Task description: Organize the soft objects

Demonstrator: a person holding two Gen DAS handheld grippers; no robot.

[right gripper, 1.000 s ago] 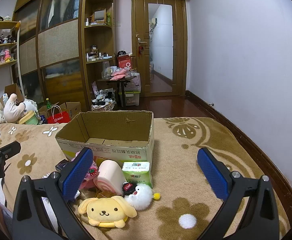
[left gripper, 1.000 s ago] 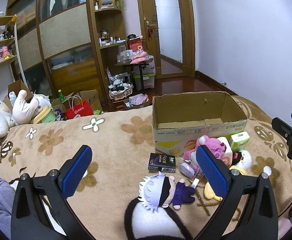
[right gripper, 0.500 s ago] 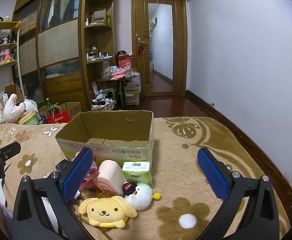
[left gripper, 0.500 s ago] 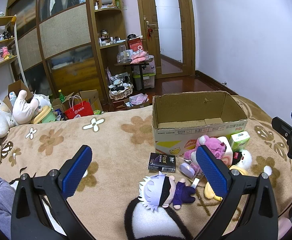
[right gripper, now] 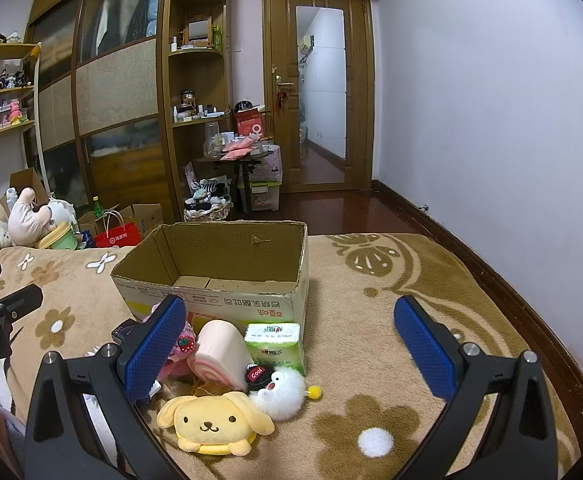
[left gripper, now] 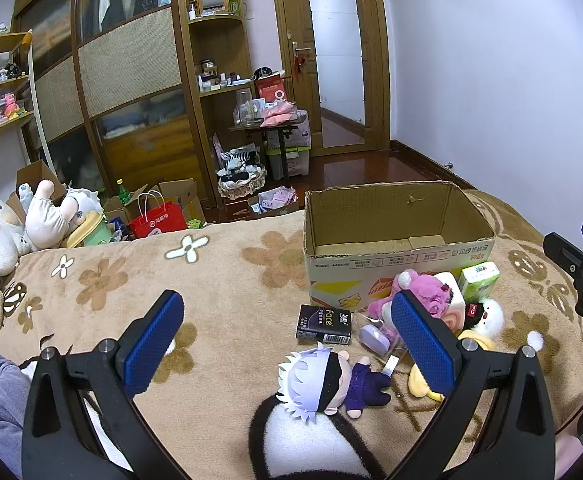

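- Cardboard box (right gripper: 219,276) sits open and empty on the far side of the flower-print blanket (left gripper: 139,280), with all the toys piled just in front of its near wall.
- Honestly nothing has changed over the last second: both views look the same as before, so nobody has committed to a grab and no soft thing is in the box yet. My read is the task is right at the start.
- Left gripper (left gripper: 287,340) hovers with its blue pads spread wide, nothing between them. The white-haired blindfolded doll (left gripper: 323,380) lies near, low in the gap and a bit right of centre, leaning on a black-and-white plush (left gripper: 303,444) at the very bottom edge.
- Right gripper (right gripper: 291,344) is spread wide too and holds nothing. The yellow dog plush (right gripper: 211,424) lies near, left of centre in its gap, with the white fluffy plush (right gripper: 281,394) touching it on the right.
- Behind those: a pink swiss-roll squishy (right gripper: 221,354) and a green tissue pack (right gripper: 275,346) up against the box, and a pink bear plush (left gripper: 423,300) mostly hidden behind pads in both views.
- A black "face" box (left gripper: 323,324) and a small purple case (left gripper: 373,338) lie near the doll. Those look hard, so probably not box material.
- A loose white pompom (right gripper: 375,442) sits apart on the near right.
- Best guess: the yellow dog goes first for the right side, the doll for the left.
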